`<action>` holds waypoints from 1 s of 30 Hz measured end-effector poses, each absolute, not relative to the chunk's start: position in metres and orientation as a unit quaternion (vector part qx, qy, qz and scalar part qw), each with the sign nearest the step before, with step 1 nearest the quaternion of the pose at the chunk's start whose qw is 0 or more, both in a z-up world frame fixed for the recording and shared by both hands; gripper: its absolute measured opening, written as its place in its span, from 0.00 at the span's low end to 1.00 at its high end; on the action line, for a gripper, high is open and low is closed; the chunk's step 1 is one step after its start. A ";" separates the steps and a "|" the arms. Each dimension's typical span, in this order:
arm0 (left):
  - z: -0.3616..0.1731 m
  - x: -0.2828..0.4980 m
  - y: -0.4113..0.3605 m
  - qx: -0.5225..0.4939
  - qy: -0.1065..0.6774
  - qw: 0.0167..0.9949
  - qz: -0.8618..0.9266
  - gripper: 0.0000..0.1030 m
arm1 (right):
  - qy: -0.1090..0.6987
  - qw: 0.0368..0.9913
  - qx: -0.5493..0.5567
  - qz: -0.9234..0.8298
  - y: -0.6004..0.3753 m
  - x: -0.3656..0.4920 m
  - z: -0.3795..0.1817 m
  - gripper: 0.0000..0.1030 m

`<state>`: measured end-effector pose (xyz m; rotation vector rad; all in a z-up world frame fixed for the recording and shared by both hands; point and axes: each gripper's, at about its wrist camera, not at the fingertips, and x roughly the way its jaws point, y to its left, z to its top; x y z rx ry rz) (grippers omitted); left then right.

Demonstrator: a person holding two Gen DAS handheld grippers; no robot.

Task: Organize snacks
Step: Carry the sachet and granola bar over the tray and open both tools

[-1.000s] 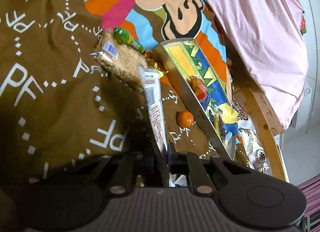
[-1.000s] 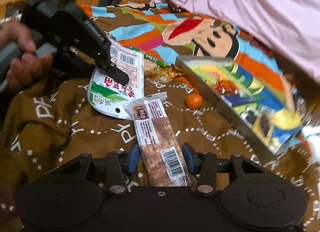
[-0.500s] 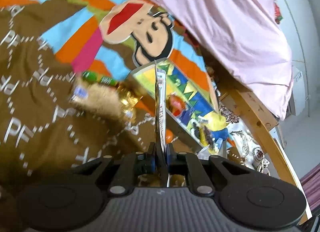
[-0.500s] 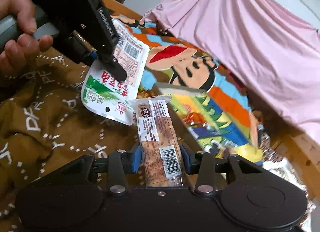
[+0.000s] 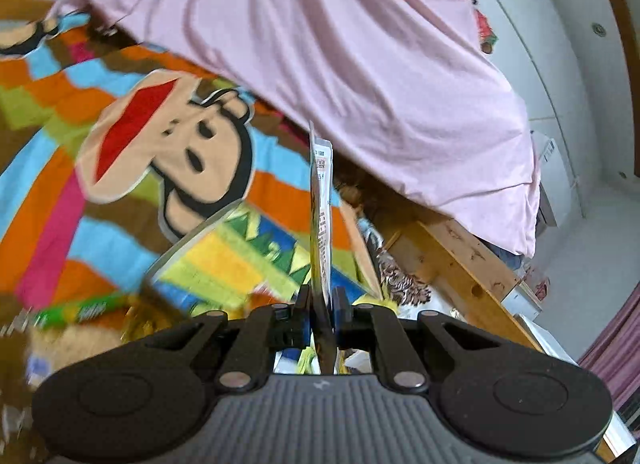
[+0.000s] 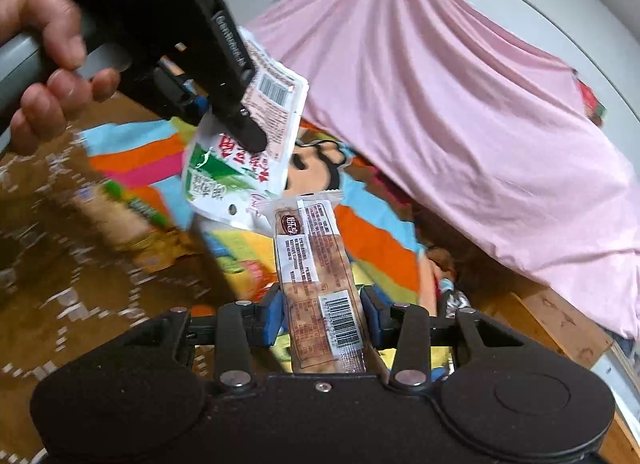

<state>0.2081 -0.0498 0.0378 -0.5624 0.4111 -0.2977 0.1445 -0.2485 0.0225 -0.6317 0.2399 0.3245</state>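
Observation:
My left gripper (image 5: 321, 304) is shut on a flat white-and-green snack pouch (image 5: 321, 216), seen edge-on and held in the air above the colourful box (image 5: 224, 260). The same pouch (image 6: 244, 152) and left gripper (image 6: 224, 112) show in the right wrist view at upper left. My right gripper (image 6: 322, 316) is shut on a long brown biscuit pack (image 6: 316, 276) with a barcode, held up over the box (image 6: 236, 248).
A green candy tube (image 5: 80, 310) and other wrapped snacks (image 6: 132, 232) lie blurred on the brown blanket (image 6: 48, 264) at left. A pink sheet (image 5: 340, 56) hangs behind. A wooden bed frame (image 5: 460, 260) runs along the right.
Both grippers have lifted their snacks off the blanket and swung up and toward the colourful box. The view now tilts toward the pink sheet.

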 end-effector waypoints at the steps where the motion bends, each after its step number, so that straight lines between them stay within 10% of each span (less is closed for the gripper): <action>1: 0.041 0.215 -0.054 -0.271 0.200 0.930 -0.148 0.10 | 0.116 0.933 -0.305 0.153 -0.251 0.151 0.025 0.41; 30: -0.020 0.335 -0.136 -0.236 0.284 0.914 -0.171 0.10 | 0.232 0.938 -0.245 0.073 -0.306 0.274 -0.045 0.41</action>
